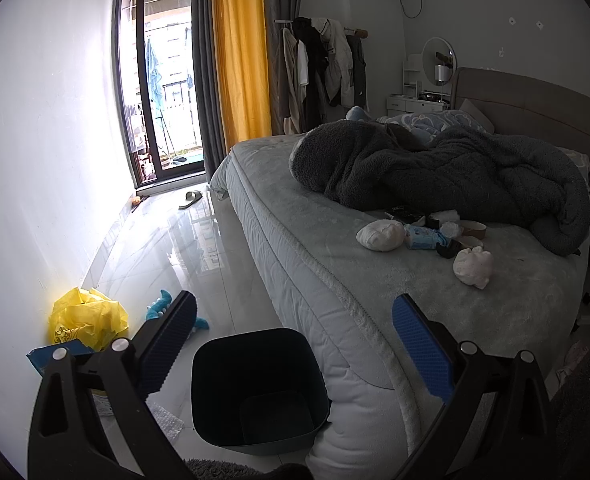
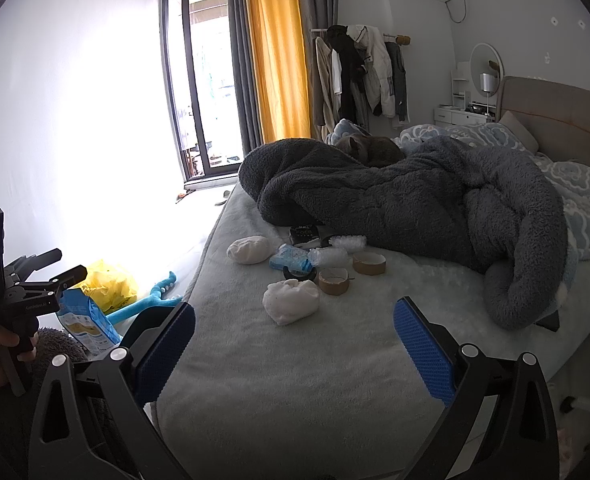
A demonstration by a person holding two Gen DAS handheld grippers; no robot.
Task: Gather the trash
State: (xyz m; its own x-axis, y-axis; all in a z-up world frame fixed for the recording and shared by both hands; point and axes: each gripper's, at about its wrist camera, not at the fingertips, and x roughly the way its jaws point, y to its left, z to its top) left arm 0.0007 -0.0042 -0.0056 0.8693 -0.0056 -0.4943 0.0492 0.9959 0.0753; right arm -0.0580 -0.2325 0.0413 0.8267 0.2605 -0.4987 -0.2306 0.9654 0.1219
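Observation:
Trash lies in a cluster on the bed point(image 2: 295, 380): two white crumpled wads point(image 2: 291, 300) point(image 2: 249, 249), a blue wrapper point(image 2: 291, 259), two cardboard tape rings point(image 2: 369, 263), bubble wrap point(image 2: 349, 243) and a dark packet. The cluster also shows in the left wrist view point(image 1: 427, 236). A black bin point(image 1: 255, 392) stands on the floor by the bed corner, empty. My left gripper point(image 1: 295, 344) is open and empty above the bin. My right gripper point(image 2: 295, 346) is open and empty over the bed's near part, short of the wads. The left gripper also shows in the right wrist view point(image 2: 55, 268).
A yellow plastic bag point(image 1: 87, 318), a blue packet point(image 2: 89, 322) and a blue plush toy point(image 1: 167, 308) lie on the floor by the left wall. A grey blanket point(image 2: 415, 200) with a cat point(image 2: 369, 149) covers the bed's far half. A slipper point(image 1: 191, 199) lies near the balcony door.

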